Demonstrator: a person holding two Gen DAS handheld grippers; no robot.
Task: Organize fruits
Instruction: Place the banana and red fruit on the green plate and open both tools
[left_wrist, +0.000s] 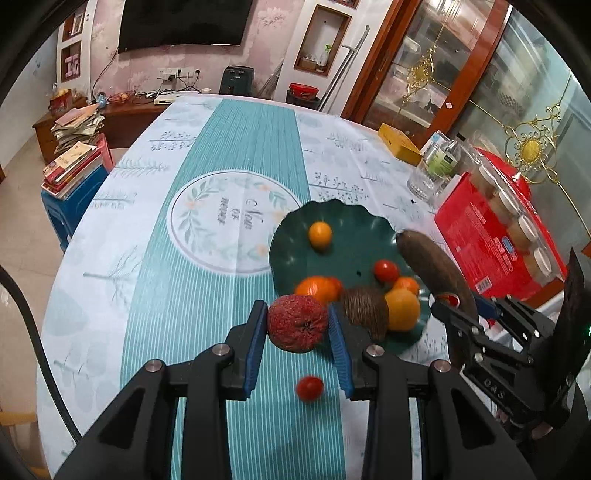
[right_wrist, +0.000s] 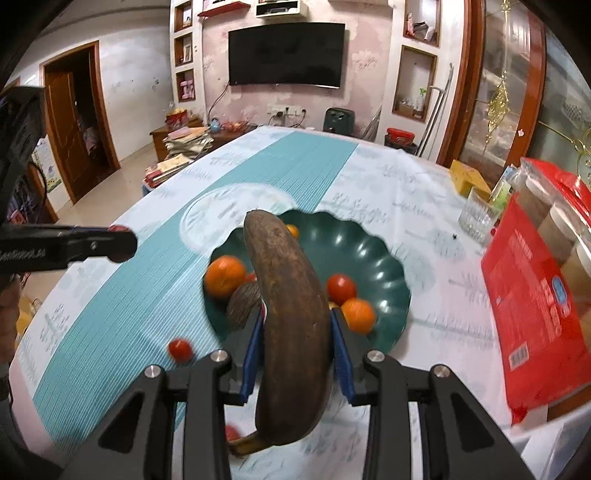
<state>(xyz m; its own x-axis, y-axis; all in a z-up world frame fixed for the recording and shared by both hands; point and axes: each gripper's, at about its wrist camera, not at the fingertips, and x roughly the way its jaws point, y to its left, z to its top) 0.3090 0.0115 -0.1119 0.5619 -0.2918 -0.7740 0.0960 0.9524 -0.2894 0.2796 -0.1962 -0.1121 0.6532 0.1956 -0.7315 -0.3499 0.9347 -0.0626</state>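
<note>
- A wrinkled red fruit (left_wrist: 297, 322), round with a puckered dimple facing the camera, sits clamped between the two blue pads of the left gripper (left_wrist: 298, 325), held in the air above the tablecloth just in front of the plate's near rim.
- A browned, overripe banana (right_wrist: 291, 310) is clamped lengthwise between the blue pads of the right gripper (right_wrist: 295, 332), its tip pointing out over the plate and its stem end hanging low toward the camera.
- Behind both sits a dark green scalloped plate (left_wrist: 354, 218). In it lie oranges (left_wrist: 317, 288), a yellow-orange fruit (left_wrist: 402, 308), a small orange one (left_wrist: 320, 234) at the far side, a red tomato (left_wrist: 386, 270) and a rough brown round fruit (left_wrist: 364, 309).
- A small red tomato (left_wrist: 309, 387) lies loose on the cloth, in front of the plate and below the left gripper.
- The table wears a teal-striped tablecloth (left_wrist: 221, 155) with a round leafy emblem in the middle.
- To the right stand a red box of jars (left_wrist: 491, 236), a clear glass (left_wrist: 424, 182) and a yellow box (left_wrist: 399, 144).
- Beyond the table, a dark television (right_wrist: 286, 55) hangs on the wall.
</note>
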